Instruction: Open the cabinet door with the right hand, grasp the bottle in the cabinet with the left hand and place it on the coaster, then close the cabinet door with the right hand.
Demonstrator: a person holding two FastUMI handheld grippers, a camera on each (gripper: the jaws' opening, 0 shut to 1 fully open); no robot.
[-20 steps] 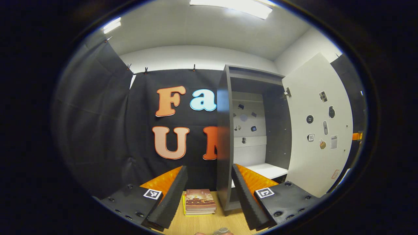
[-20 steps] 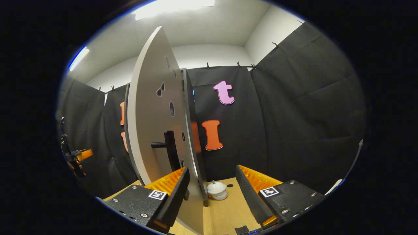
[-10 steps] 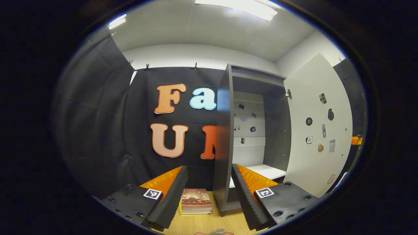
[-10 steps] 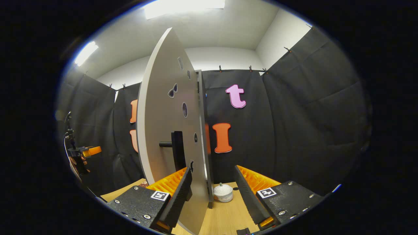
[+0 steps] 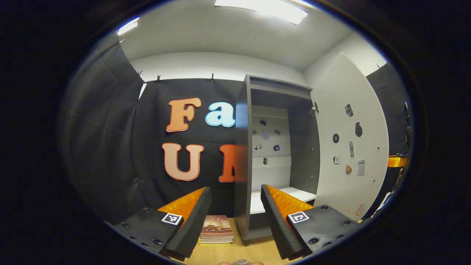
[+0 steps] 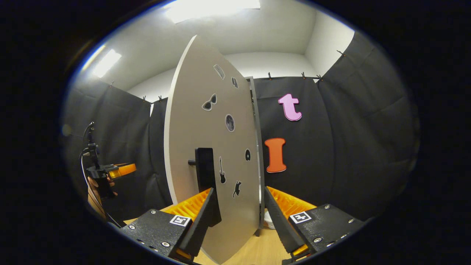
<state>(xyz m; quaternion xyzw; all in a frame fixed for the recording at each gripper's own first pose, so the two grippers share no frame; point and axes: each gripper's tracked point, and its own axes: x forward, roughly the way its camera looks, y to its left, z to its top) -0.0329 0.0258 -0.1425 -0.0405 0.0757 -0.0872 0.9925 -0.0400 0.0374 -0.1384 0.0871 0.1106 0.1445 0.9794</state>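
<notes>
The dark grey cabinet (image 5: 243, 154) stands open, its white shelf (image 5: 290, 193) bare. Its white door (image 5: 349, 147) swings out to the right, stickers on the inner face. My left gripper (image 5: 234, 188) is open and holds nothing, facing the cabinet's left wall. A small round grey top (image 5: 241, 262) peeks in at the bottom edge; I cannot tell what it belongs to. In the right gripper view the door's outer face (image 6: 213, 129) is close ahead, with a black handle (image 6: 204, 167) just above my left finger. My right gripper (image 6: 238, 190) is open, the door's lower part showing between its fingers.
A stack of books (image 5: 216, 229) lies on the wooden table (image 5: 220, 254) left of the cabinet. A white pot (image 6: 269, 223) sits mostly hidden behind the door. The other gripper (image 6: 106, 173), held by a hand, is at the far left of the right gripper view.
My right gripper has swung round toward the door's outer face, so the handle sits nearer its fingers and the white pot has slipped behind the door. The left gripper view shifted slightly right.
</notes>
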